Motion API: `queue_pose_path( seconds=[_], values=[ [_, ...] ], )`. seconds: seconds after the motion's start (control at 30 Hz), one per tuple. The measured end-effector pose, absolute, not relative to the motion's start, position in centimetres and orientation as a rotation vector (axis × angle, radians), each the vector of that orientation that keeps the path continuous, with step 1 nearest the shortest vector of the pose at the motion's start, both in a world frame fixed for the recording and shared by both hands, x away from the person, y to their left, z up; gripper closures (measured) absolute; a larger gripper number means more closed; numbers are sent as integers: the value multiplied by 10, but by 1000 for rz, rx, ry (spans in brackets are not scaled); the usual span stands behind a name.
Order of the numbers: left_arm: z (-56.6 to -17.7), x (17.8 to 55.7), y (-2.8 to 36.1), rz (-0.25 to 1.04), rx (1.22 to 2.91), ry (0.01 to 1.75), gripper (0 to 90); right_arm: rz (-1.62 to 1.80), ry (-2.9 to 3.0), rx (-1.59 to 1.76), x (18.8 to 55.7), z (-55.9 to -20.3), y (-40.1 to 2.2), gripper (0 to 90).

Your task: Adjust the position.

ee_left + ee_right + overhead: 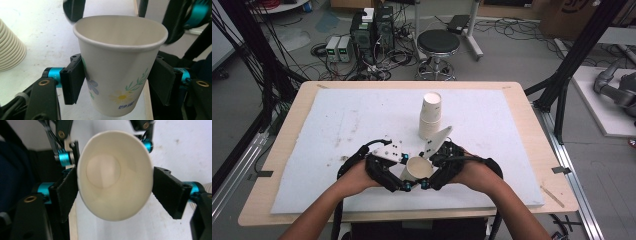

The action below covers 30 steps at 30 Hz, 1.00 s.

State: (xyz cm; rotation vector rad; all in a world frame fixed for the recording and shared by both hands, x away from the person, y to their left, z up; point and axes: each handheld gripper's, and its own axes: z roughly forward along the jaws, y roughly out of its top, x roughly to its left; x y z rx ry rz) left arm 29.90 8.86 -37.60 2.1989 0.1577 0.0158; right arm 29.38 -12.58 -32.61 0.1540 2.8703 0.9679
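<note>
A white paper cup (418,169) with a flower print (117,75) is held off the table near its front middle, lying tilted with its mouth toward the right gripper view (115,175). My left gripper (407,173) is shut on it, with both pads (75,80) pressed on its sides below the rim. My right gripper (425,170) stands open around the same cup. Its left pad (66,192) lies along the rim, and its right pad (170,192) stands just off it.
A stack of white paper cups (430,116) stands behind the hands, and its ribbed rims (10,50) appear at the left of the left gripper view. A white board (337,115) covers the wooden table. Beyond the far edge are a stool (438,42) and electronics (372,30).
</note>
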Motion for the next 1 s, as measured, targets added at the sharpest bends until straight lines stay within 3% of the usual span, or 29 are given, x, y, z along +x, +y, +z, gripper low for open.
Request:
queue_pose_path(
  seconds=[0.3, 0.53, 1.0],
  values=[
    [-393, 298, 110, 52, 2088, 270, 311, 1208, 2751, 290, 292, -323, -156, 216],
    [-407, 299, 128, 73, 2003, 354, 309, 1331, 2684, 429, 291, -343, -180, 216],
    [-415, 301, 164, 273, 1840, 530, 305, 1407, 2457, 615, 281, -384, -217, 216]
  ],
)
